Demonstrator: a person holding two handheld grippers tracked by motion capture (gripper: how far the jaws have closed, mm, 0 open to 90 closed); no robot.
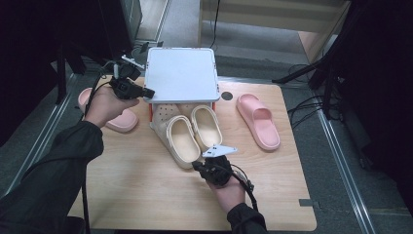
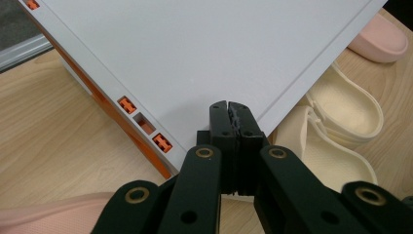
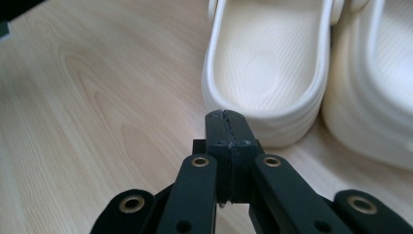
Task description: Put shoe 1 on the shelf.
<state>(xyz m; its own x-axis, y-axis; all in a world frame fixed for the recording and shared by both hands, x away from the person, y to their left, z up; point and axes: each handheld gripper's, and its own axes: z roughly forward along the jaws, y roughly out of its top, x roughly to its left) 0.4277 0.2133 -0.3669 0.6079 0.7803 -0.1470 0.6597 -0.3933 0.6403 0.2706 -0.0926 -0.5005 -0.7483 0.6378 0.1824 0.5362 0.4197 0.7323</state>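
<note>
Left gripper (image 2: 229,109) fingers clenched, empty, at the white lid's (image 1: 181,74) corner. Right gripper (image 3: 226,117) fingers clenched, empty, just before the cream clog's (image 3: 265,63) heel. Wooden counter (image 1: 146,185).

Light wooden table (image 1: 146,195), grey floor (image 1: 185,24), dark surroundings
</note>
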